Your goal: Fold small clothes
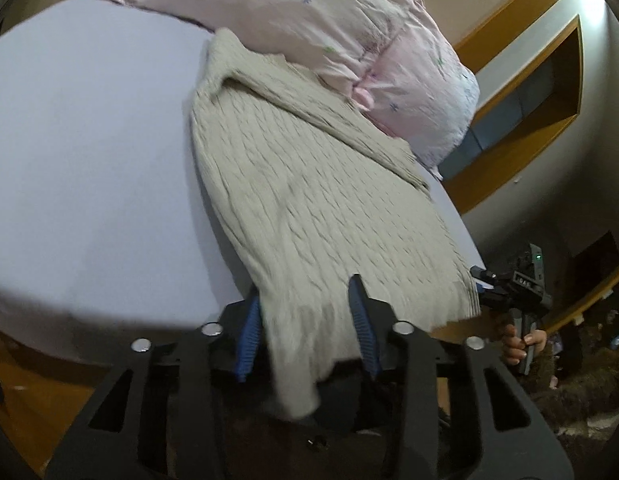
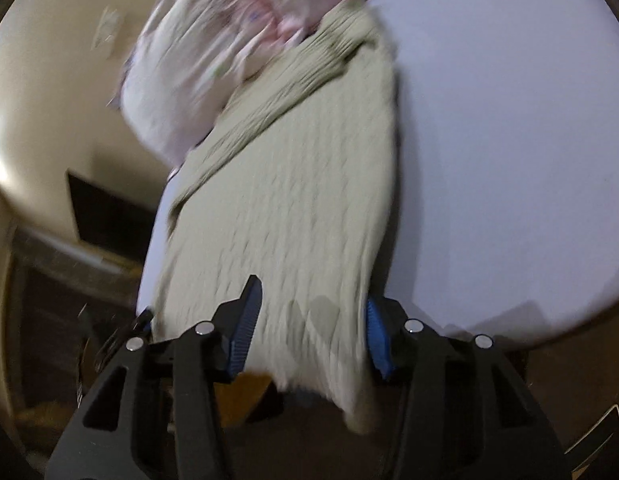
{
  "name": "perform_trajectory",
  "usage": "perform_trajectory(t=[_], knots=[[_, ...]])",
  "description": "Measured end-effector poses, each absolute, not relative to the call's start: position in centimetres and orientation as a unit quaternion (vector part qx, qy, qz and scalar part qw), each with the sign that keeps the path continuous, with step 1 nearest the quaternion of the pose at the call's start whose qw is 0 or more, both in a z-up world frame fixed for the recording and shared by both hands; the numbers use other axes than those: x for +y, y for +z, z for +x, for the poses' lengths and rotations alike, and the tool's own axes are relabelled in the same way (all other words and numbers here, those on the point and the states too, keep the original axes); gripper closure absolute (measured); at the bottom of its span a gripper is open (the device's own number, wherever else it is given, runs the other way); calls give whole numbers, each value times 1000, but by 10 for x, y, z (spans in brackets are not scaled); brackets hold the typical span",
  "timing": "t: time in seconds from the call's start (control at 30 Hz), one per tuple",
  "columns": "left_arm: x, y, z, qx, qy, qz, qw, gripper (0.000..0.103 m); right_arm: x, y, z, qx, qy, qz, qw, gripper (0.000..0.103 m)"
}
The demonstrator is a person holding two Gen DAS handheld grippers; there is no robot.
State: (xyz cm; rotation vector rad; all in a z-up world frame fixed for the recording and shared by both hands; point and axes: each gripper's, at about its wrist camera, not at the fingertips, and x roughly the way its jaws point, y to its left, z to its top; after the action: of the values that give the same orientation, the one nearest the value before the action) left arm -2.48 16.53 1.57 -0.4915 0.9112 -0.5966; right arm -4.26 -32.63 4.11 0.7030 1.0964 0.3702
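Observation:
A beige cable-knit sweater (image 1: 309, 184) lies lengthwise on a pale lilac bed (image 1: 89, 140), its far end against a pink pillow (image 1: 349, 28). Its near hem hangs over the bed edge. My left gripper (image 1: 305, 300) stands open with the hem draped between its blue-padded fingers (image 1: 363, 332). My right gripper (image 2: 309, 300) is also open around the hem at the other corner; it shows in the left wrist view (image 1: 509, 284) at the sweater's right corner. In the right wrist view the sweater (image 2: 301, 184) runs up to the pillow (image 2: 213, 52). Both views are motion-blurred.
The bed (image 2: 509, 140) spreads wide beside the sweater. A wall with a wooden-framed recess (image 1: 529, 92) is at the right. Wooden floor (image 1: 37, 408) lies below the bed edge, with dark furniture (image 2: 93, 208) beyond the other side.

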Motion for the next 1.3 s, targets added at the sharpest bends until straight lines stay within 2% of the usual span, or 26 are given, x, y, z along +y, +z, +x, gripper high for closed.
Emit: perform_trajectory(t=[0.03,0.07,0.13,0.17,0.37,0.5,0.67,0.83,0.9,0.93,0.97,1.0,1.03,1.07,1.1,1.13,1.23,1.3], knots=[[164,14,-28,430,-283,-237,824,69,-324,38,-44,514,183,327,772,72],[162,13,-29,434,-284,-241,820,81,-321,35,-43,519,191,330,765,96],[161,11,-27,440,-283,-246,816,94,-319,39,-38,504,210,345,764,96],[160,13,-25,438,-285,-252,815,96,-319,46,-33,485,221,353,769,96],[158,73,29,374,-267,-215,861,97,-335,122,45,344,248,372,826,96],[159,104,125,333,-186,-199,903,97,-349,125,137,295,201,413,838,96],[142,75,250,376,-98,-189,902,97,-368,69,221,351,79,450,818,96],[124,47,292,411,-77,-182,890,97,-367,49,249,360,46,455,813,95],[126,43,292,419,-87,-197,882,96,-367,41,256,369,38,470,801,81],[131,43,292,423,-98,-218,874,93,-367,39,259,365,38,473,801,56],[135,44,293,424,-108,-232,869,87,-368,41,258,353,41,474,806,39],[140,47,290,424,-118,-244,864,82,-369,46,254,338,41,470,814,34],[145,53,284,418,-120,-249,865,60,-371,54,247,327,31,462,824,21],[149,58,278,410,-115,-248,870,32,-372,58,239,321,28,457,829,11],[153,65,270,399,-101,-244,878,19,-373,66,230,307,28,448,839,7],[157,70,262,389,-87,-238,886,12,-373,70,224,298,32,440,847,7],[166,65,244,408,-94,-238,876,12,-375,76,213,276,39,415,866,3],[171,53,238,429,-105,-246,863,17,-378,72,206,275,44,415,866,3]])
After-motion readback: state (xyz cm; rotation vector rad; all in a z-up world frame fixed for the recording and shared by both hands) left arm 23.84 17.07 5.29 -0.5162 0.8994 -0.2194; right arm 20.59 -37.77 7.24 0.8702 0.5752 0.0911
